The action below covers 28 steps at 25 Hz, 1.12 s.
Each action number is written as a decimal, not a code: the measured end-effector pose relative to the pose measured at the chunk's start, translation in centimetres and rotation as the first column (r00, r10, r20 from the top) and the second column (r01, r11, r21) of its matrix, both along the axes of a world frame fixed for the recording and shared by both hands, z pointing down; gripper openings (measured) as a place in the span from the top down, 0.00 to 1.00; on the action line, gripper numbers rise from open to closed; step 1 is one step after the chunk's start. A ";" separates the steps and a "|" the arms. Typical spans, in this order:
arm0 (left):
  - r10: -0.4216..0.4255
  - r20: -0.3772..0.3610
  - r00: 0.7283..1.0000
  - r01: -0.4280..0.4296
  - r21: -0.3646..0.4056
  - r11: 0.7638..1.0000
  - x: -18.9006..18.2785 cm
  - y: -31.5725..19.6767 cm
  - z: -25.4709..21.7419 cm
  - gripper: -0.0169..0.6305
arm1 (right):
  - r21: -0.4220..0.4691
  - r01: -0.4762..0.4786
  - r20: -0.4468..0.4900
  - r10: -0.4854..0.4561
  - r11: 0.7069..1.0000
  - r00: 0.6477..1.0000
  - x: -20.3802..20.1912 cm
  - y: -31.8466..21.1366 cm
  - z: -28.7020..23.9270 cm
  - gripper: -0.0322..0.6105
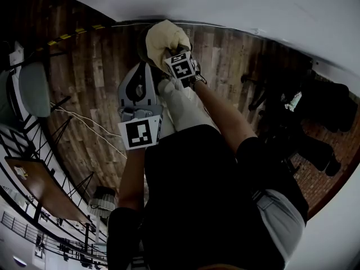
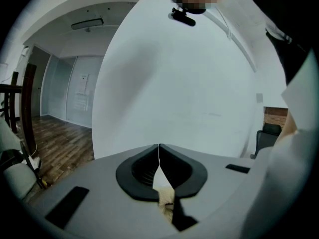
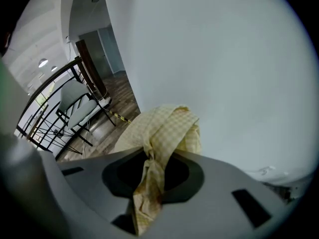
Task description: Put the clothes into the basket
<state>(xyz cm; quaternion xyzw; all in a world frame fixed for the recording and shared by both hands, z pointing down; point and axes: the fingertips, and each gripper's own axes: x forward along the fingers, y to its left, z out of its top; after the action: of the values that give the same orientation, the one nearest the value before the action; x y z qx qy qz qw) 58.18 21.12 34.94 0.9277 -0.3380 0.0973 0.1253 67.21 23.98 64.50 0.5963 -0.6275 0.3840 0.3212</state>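
My right gripper (image 3: 155, 157) is shut on a yellow checked cloth (image 3: 162, 128). The cloth bunches above the jaws and hangs down between them. In the head view the yellow cloth (image 1: 163, 38) covers the right gripper's tips (image 1: 169, 54), close to the white wall. A dark rounded shape (image 1: 143, 45) shows behind the cloth; I cannot tell what it is. My left gripper (image 2: 159, 152) has its jaws together, with a scrap of pale cloth (image 2: 164, 197) pinched at their base. In the head view the left gripper (image 1: 144, 69) sits beside a white garment (image 1: 185, 110).
A white wall (image 1: 236, 4) runs along the top over a wooden floor (image 1: 95, 66). A chair (image 1: 31, 89) and a brown table (image 1: 39, 187) stand at the left, black gear (image 1: 306, 120) at the right. A cable (image 1: 84, 122) crosses the floor.
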 end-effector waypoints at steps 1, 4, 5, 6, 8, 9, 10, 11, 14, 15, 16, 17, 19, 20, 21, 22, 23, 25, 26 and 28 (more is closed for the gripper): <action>0.011 -0.004 1.000 -0.011 -0.008 1.000 0.2 -0.1 1.0 0.95 | -0.006 -0.011 -0.004 0.011 1.000 1.000 0.2 0.1 0.8 0.83; 0.034 -0.011 0.999 -0.034 -0.039 0.999 0.3 -0.4 3.6 0.95 | -0.031 -0.038 -0.014 0.037 0.999 0.999 0.3 0.8 3.3 0.83; 0.039 -0.010 0.999 -0.039 -0.045 0.998 0.2 -0.5 4.5 0.95 | -0.037 -0.043 -0.017 0.043 0.998 0.999 0.1 1.0 4.2 0.83; 0.044 -0.008 0.999 -0.045 -0.049 0.998 0.0 -0.6 5.3 0.95 | -0.043 -0.048 -0.019 0.048 0.998 0.999 0.0 1.2 5.1 0.83; 0.049 0.000 0.999 -0.049 -0.063 0.997 -0.6 -0.9 7.2 0.95 | -0.056 -0.059 -0.023 0.058 0.997 0.998 -0.4 1.7 7.1 0.83; 0.047 0.002 0.999 -0.047 -0.074 0.996 -1.0 -1.1 8.2 0.95 | -0.062 -0.067 -0.024 0.066 0.996 0.998 -0.6 1.9 8.0 0.83; 0.046 0.005 0.999 -0.045 -0.083 0.996 -1.3 -1.2 9.1 0.95 | -0.067 -0.076 -0.024 0.075 0.995 0.997 -0.8 2.0 8.9 0.83; 0.048 0.012 0.999 -0.046 -0.089 0.995 -1.7 -1.4 10.1 0.95 | -0.073 -0.084 -0.023 0.082 0.994 0.996 -1.0 2.2 9.9 0.83; 0.056 0.031 0.998 -0.052 -0.108 0.993 -2.6 -1.7 12.7 0.95 | -0.096 -0.084 -0.028 0.081 0.992 0.996 -1.7 2.5 12.7 0.83; 0.060 0.037 0.998 -0.055 -0.115 0.992 -2.9 -1.8 13.5 0.95 | -0.103 -0.079 -0.031 0.076 0.992 0.997 -1.9 2.5 13.6 0.83; 0.066 0.043 0.997 -0.060 -0.119 0.991 -3.2 -2.0 14.4 0.95 | -0.109 -0.074 -0.033 0.071 0.991 0.997 -2.1 2.4 14.5 0.83; 0.070 0.050 0.996 -0.063 -0.120 0.991 -3.5 -2.0 15.3 0.95 | -0.113 -0.070 -0.035 0.066 0.991 0.997 -2.3 2.3 15.4 0.83; 0.070 0.065 0.995 -0.062 -0.117 0.991 -3.9 -2.1 17.0 0.95 | -0.122 -0.052 -0.042 0.047 0.991 0.998 -2.4 2.2 17.2 0.82; 0.065 0.072 0.995 -0.056 -0.115 0.992 -4.0 -2.2 17.8 0.95 | -0.130 -0.038 -0.047 0.033 0.991 0.998 -2.4 2.2 18.0 0.82; 0.057 0.076 0.995 -0.048 -0.114 0.992 -4.0 -2.3 18.6 0.95 | -0.138 -0.023 -0.054 0.016 0.990 0.998 -2.3 2.2 18.8 0.82; 0.045 0.077 0.996 -0.036 -0.116 0.993 -4.1 -2.4 19.3 0.95 | -0.147 -0.008 -0.061 -0.001 0.989 0.998 -2.2 2.1 19.5 0.82; 0.033 0.074 0.997 -0.024 -0.121 0.992 -4.1 -2.6 19.9 0.95 | -0.155 0.005 -0.069 -0.016 0.988 0.998 -2.1 2.1 20.1 0.82; 0.015 0.068 0.998 -0.006 -0.133 0.991 -4.2 -2.7 20.7 0.95 | -0.169 0.023 -0.072 -0.036 0.985 0.997 -2.1 2.0 21.1 0.82; 0.010 0.067 0.998 0.000 -0.138 0.990 -4.2 -2.7 21.0 0.95 | -0.173 0.027 -0.066 -0.039 0.985 0.997 -2.2 1.9 21.5 0.82; 0.007 0.065 0.998 0.003 -0.151 0.989 -4.2 -2.5 21.2 0.95 | -0.175 0.025 -0.045 -0.034 0.984 0.998 -2.4 1.8 22.2 0.82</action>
<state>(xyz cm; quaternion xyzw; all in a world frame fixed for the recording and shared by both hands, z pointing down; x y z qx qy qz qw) 53.96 18.58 56.17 0.9122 -0.3327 0.1531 0.1837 64.84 25.79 86.67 0.5655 -0.5924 0.4182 0.3929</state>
